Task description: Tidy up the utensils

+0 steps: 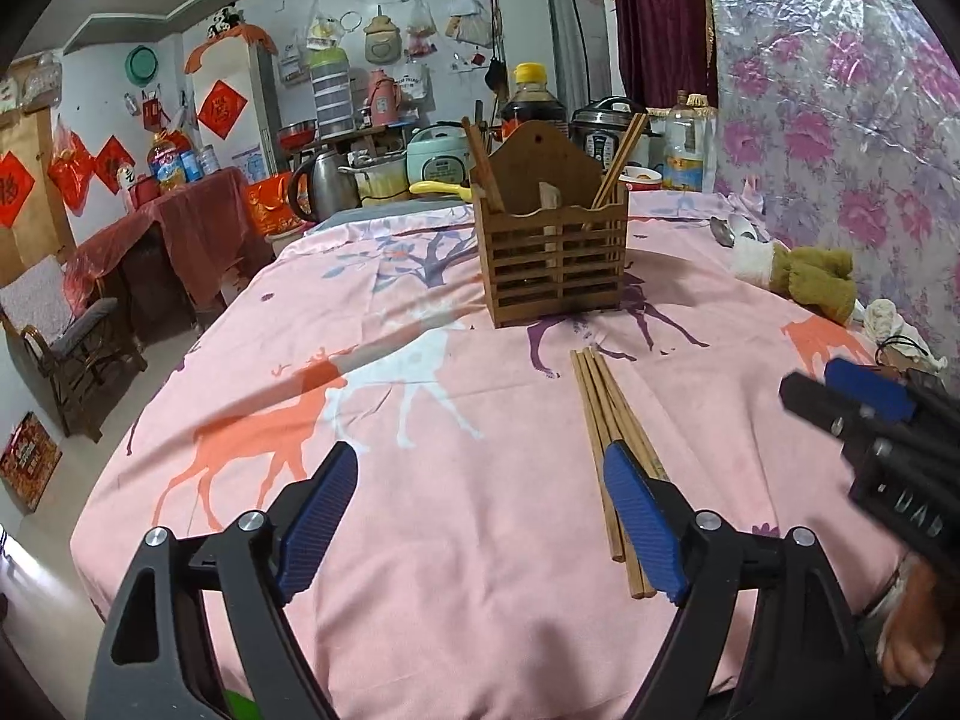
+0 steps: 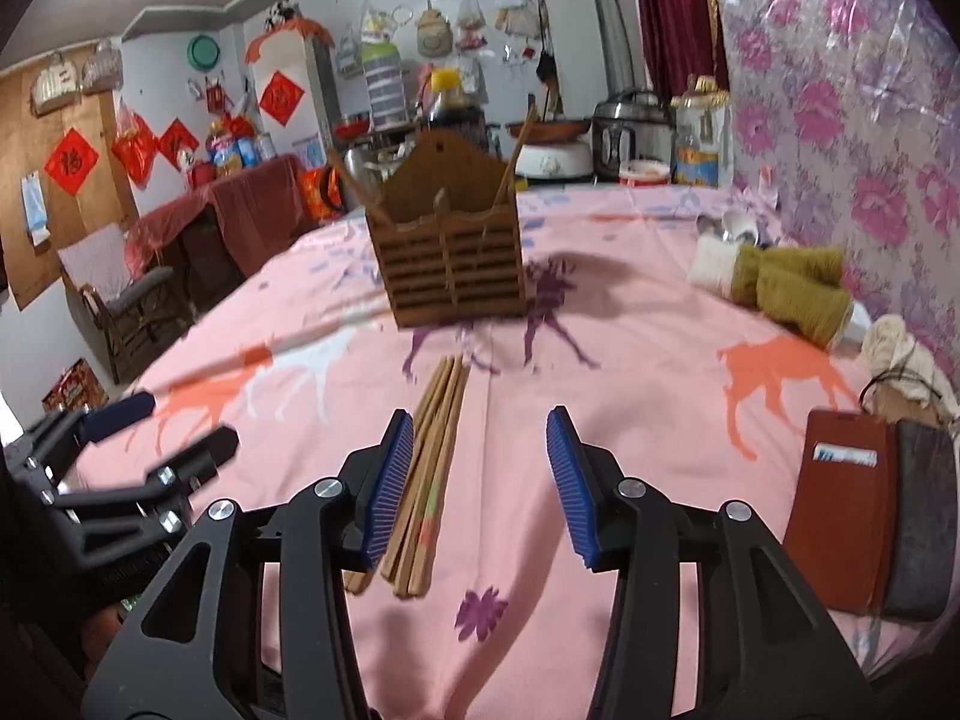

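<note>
Lying on a table (image 1: 480, 630) spread with a pink cloth printed with deer, a bundle of wooden chopsticks (image 1: 606, 420) is recorded, its tips directed toward a slatted wooden utensil holder (image 1: 552, 252) standing upright farther back on the same cloth. More chopsticks (image 1: 624, 156) are seen leaning in the holder's outer compartments.

Left gripper (image 1: 480, 516): the jaws are held wide apart above the cloth and nothing is clasped; the bundle is passed behind the blue pad on the right of that view, and contact cannot be told.

Right gripper (image 2: 480, 480): the jaws are parted to a moderate gap and nothing is gripped; the bundle (image 2: 432, 450) lies just beside the pad on the left of that view, outside the gap, and contact cannot be told.

Further items are catalogued:
- An olive and white rolled cloth (image 2: 780, 282) near the floral wall covering, with metal spoons (image 2: 729, 228) behind it.
- A brown wallet-like case (image 2: 840, 510) at the table's edge, cards showing in a slot; no print is readable.
- A dark sauce bottle with a yellow cap (image 1: 531, 102), a rice cooker (image 1: 435, 153) and a pressure cooker (image 1: 606, 126) beyond the holder; their labels are not legible.
- Red diamond-shaped paper hangings (image 2: 72, 162) on the far walls, each bearing a dark character too blurred to be read with certainty.
</note>
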A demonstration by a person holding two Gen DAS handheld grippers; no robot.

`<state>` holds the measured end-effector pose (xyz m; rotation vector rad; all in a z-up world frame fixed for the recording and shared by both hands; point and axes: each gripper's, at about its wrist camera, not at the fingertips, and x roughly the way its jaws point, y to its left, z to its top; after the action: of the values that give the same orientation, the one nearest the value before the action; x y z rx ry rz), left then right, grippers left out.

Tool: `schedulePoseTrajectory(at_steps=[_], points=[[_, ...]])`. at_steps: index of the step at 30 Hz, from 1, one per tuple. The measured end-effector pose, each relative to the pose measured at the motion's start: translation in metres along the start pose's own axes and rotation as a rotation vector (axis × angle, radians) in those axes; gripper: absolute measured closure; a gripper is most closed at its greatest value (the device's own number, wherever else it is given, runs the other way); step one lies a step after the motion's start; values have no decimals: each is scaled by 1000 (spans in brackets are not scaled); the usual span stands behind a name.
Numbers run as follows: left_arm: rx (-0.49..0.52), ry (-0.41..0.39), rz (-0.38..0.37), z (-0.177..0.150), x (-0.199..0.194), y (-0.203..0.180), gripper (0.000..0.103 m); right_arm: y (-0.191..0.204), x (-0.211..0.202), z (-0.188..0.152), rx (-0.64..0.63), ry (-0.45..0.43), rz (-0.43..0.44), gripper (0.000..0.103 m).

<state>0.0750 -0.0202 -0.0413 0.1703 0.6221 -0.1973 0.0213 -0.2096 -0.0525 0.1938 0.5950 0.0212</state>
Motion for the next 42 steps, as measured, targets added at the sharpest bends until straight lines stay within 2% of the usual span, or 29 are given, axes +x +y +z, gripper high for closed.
schedulePoseTrajectory(at_steps=[4, 7, 11, 15, 19, 24, 26, 31, 35, 42], points=[[6, 8, 0, -1, 2, -2, 20, -1, 4, -8, -5, 22, 0, 56], [16, 14, 2, -4, 3, -4, 18, -3, 5, -14, -8, 31, -1, 50], [16, 35, -17, -9, 7, -1, 10, -7, 6, -22, -9, 50, -10, 43], [-5, 82, -54, -20, 18, 7, 9, -15, 12, -28, 11, 76, -17, 36], [10, 125, -91, -34, 31, 6, 9, -30, 23, -32, 72, 118, -28, 36], [71, 143, -162, -44, 35, -9, 9, -41, 27, -33, 114, 125, -38, 36], [87, 154, -166, -48, 39, -13, 9, -42, 27, -33, 119, 121, -36, 36], [57, 186, -156, -51, 54, -4, 10, -40, 27, -33, 113, 121, -34, 36], [77, 228, -178, -55, 66, -7, 10, -41, 28, -34, 115, 121, -33, 36], [112, 229, -186, -50, 79, -20, 9, -45, 30, -35, 132, 129, -29, 36]])
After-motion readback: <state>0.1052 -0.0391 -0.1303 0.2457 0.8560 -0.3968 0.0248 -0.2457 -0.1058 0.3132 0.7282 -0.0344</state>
